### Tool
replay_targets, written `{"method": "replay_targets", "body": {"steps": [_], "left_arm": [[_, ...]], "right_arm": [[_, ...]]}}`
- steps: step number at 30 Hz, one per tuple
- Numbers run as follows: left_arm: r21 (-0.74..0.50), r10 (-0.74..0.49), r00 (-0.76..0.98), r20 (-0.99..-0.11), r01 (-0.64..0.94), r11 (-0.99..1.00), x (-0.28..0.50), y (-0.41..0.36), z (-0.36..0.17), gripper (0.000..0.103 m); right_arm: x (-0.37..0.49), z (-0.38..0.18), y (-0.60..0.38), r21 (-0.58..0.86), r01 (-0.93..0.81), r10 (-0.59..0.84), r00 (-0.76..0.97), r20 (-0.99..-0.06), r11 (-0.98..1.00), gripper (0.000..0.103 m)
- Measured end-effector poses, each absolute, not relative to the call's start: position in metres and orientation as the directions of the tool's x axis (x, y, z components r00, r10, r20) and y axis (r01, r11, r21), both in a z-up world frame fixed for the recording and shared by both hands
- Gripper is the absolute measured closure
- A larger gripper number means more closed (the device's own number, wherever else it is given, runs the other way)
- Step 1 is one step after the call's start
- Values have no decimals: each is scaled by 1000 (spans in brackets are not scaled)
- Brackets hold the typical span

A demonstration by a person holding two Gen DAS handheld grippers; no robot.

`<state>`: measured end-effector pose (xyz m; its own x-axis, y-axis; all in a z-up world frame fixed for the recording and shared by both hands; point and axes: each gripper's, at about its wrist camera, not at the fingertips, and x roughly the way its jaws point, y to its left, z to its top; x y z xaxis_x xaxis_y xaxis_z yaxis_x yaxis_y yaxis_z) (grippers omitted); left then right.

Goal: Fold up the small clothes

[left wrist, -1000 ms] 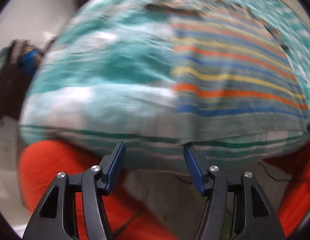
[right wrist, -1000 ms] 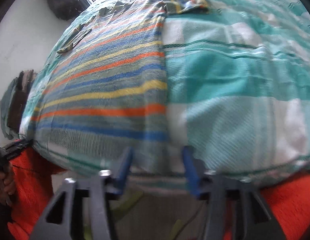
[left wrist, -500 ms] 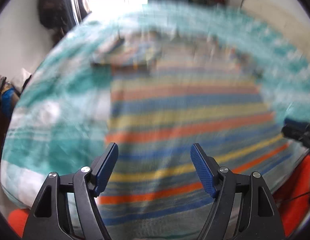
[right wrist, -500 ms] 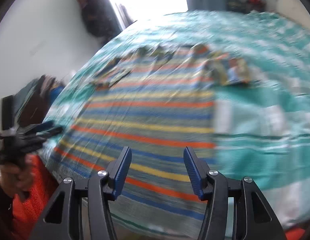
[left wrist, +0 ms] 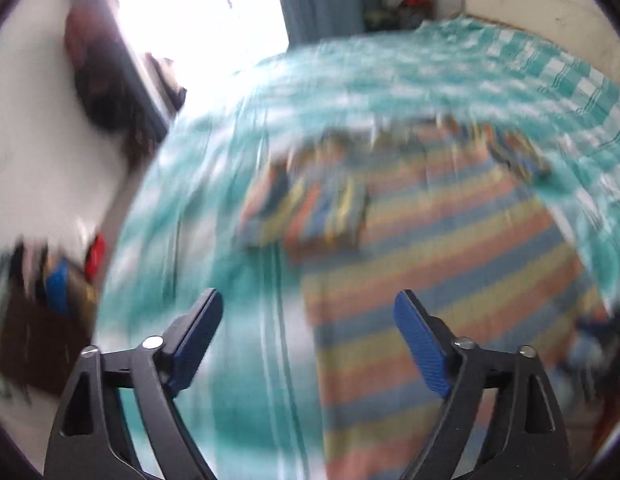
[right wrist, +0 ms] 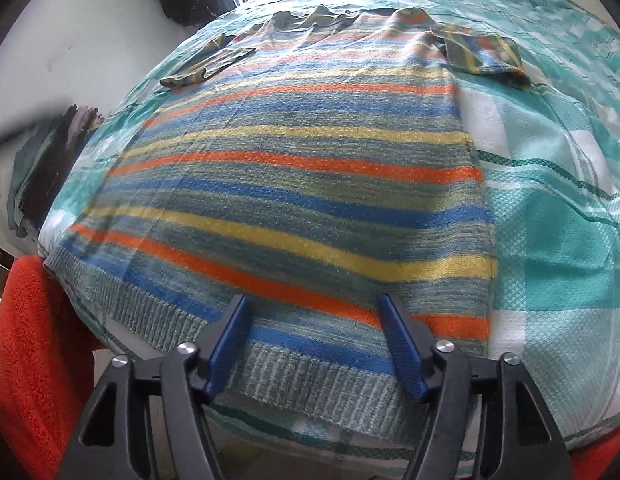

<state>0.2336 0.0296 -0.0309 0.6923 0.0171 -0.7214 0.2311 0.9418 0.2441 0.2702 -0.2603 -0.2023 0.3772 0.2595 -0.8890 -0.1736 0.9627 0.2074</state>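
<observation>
With the striped sweater (right wrist: 294,184) spread flat on the checked bedspread (right wrist: 557,208) for folding, the left gripper (left wrist: 308,338) and right gripper (right wrist: 313,344), jaws just widened, hover empty above it.

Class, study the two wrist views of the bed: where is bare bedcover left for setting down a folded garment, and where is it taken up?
Free: the teal checked bedcover to the right of the striped sweater, below its folded sleeve, and the far stretch towards the window. Taken up: the middle and near edge, under the sweater, where the right tongs hover open.
</observation>
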Motion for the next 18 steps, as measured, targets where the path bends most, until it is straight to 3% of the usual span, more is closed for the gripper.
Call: {"method": "replay_targets", "body": {"steps": [2,6,11,12,13,14,18], "left_arm": [[295,28,696,-718,267,917,284,8,-48,13],[329,82,601,-795,314,891,361,-17,-115,15],[264,75,488,-870,331,906,394,-7,-174,17],[238,52,492,-869,325,915,395,-3,-173,27],[211,33,482,-875,320,924,397,2,-171,83],[191,33,459,-888,302,934,401,11,-168,99],[66,26,555,-832,53,996,406,96,-123,99]], "right_arm": [[261,-205,-264,193,-183,251,386,-888,964,31],[254,-204,-271,202,-188,262,393,-881,961,30],[254,-204,-272,208,-191,269,390,-881,959,30],[254,-204,-272,206,-190,267,389,-882,960,30],[256,-204,-271,206,-189,265,388,-883,960,29],[255,-204,-271,206,-187,265,388,-883,961,29],[255,-205,-269,195,-184,254,389,-886,963,27]]}}
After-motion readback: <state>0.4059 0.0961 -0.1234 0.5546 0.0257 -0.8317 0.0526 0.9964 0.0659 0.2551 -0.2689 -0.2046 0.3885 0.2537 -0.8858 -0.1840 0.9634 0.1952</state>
